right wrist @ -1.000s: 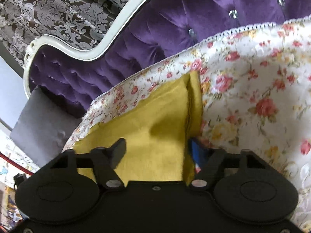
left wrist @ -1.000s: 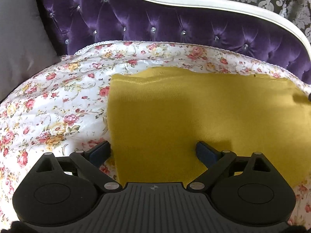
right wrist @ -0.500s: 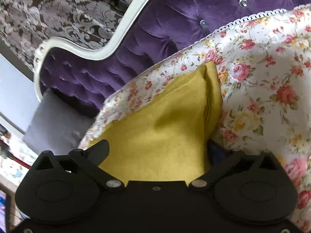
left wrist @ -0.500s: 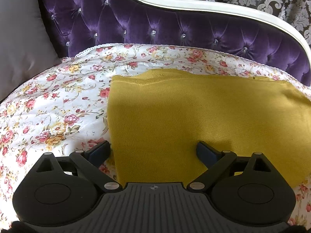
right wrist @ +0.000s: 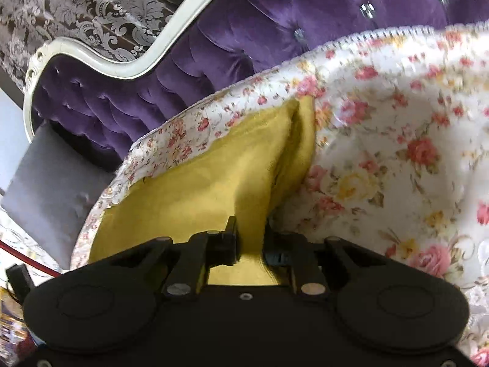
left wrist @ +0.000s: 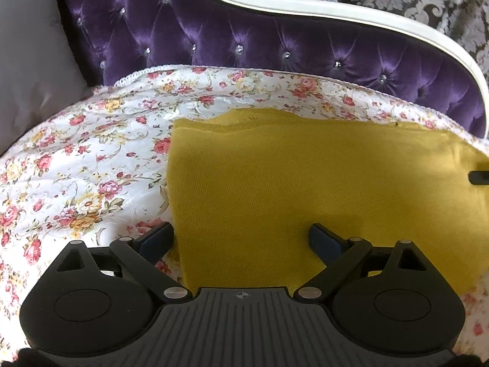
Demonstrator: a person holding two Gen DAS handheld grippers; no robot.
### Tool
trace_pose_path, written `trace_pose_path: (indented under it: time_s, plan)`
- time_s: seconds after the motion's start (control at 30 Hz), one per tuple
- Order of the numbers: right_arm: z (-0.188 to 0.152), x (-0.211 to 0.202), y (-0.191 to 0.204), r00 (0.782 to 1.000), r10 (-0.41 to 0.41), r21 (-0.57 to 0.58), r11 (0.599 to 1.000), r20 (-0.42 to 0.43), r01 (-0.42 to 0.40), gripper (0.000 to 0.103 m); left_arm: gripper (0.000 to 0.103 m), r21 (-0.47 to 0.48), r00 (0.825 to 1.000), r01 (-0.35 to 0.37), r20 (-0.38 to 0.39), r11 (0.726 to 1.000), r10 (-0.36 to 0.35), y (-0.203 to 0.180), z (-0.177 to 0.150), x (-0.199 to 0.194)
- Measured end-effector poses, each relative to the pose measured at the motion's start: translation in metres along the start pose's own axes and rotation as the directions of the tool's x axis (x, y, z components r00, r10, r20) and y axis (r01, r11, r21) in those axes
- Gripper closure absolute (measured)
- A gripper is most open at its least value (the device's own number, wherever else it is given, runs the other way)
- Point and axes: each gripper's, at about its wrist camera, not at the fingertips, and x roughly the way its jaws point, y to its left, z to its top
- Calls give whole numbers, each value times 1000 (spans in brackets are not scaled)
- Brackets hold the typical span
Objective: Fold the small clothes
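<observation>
A mustard-yellow knit garment (left wrist: 305, 177) lies flat on the floral sheet (left wrist: 91, 159). My left gripper (left wrist: 241, 238) is open, its fingers straddling the garment's near left corner, just above the cloth. My right gripper (right wrist: 249, 238) is shut on the garment's right edge (right wrist: 250, 211), and the cloth rises in a fold toward it; the rest of the garment (right wrist: 189, 189) spreads away to the left. A dark tip of the right gripper (left wrist: 479, 177) shows at the right edge of the left wrist view.
A purple tufted sofa back (left wrist: 244, 36) with a white frame (left wrist: 336, 12) rises behind the sheet. A grey cushion (left wrist: 27, 61) sits at the left end, also seen in the right wrist view (right wrist: 45, 177). Patterned wallpaper (right wrist: 76, 6) lies beyond.
My right gripper has closed from open onto the garment's right edge, bunching it up. My left gripper has stayed open in about the same place.
</observation>
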Motion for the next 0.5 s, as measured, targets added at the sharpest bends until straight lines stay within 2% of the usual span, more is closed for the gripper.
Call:
trace_pose_path:
  time_s: [0.1, 0.17, 0.33, 0.5]
  plan:
    - [6, -4, 20, 999, -50, -60, 997, 2, 50, 81, 9, -73, 999, 52, 4, 996, -52, 4, 13, -11]
    - [11, -7, 29, 998, -65, -78, 995, -2, 65, 81, 9, -69, 998, 66, 25, 995, -64, -3, 24, -17]
    - [14, -4, 41, 995, -103, -101, 990, -16, 101, 81, 9, 47, 994, 101, 27, 994, -102, -49, 43, -8]
    - [14, -1, 44, 991, -134, -89, 987, -20, 132, 81, 9, 169, 996, 86, -41, 982, -81, -91, 39, 28]
